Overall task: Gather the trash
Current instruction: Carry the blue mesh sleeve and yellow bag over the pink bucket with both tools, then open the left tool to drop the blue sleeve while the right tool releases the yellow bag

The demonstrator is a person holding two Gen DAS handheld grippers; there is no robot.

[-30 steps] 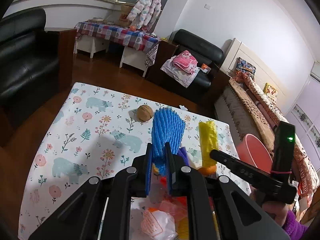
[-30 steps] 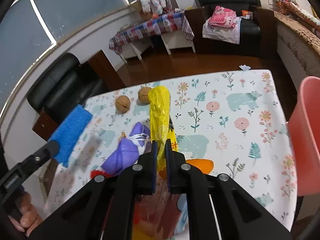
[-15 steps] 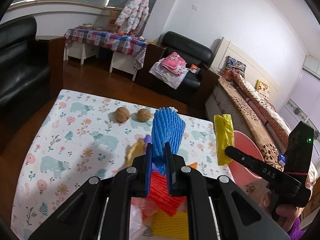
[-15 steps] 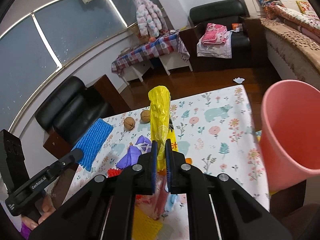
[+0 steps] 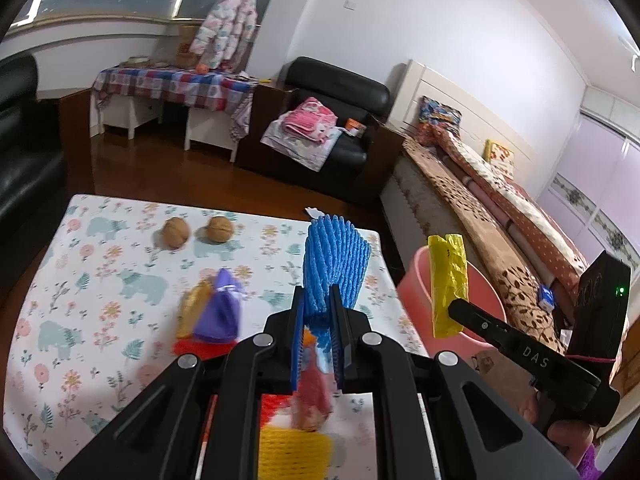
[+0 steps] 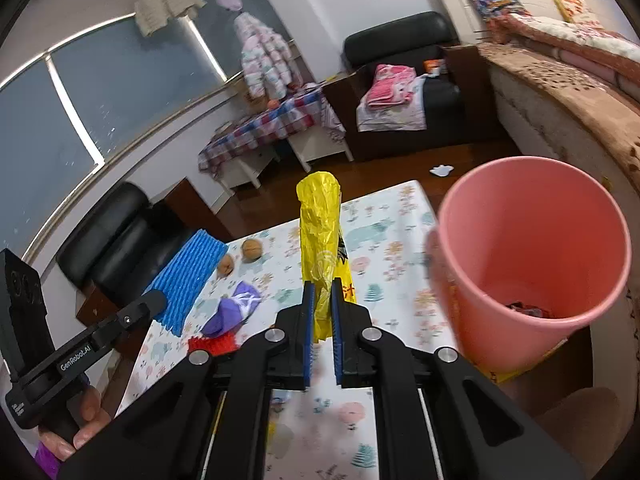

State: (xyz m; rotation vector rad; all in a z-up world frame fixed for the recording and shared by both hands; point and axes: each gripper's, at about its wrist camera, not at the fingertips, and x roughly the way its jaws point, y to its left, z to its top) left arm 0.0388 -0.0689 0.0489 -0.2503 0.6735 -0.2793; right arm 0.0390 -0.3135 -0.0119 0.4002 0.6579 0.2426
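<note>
Blue foam net upright above table; yellow wrapper upright beside pink bin.

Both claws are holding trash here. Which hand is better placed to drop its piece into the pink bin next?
Right, probably. The right claw grips the yellow wrapper with the pink bin open just beside it. The left claw, holding the blue foam net, is over the table, farther from the bin.
</note>
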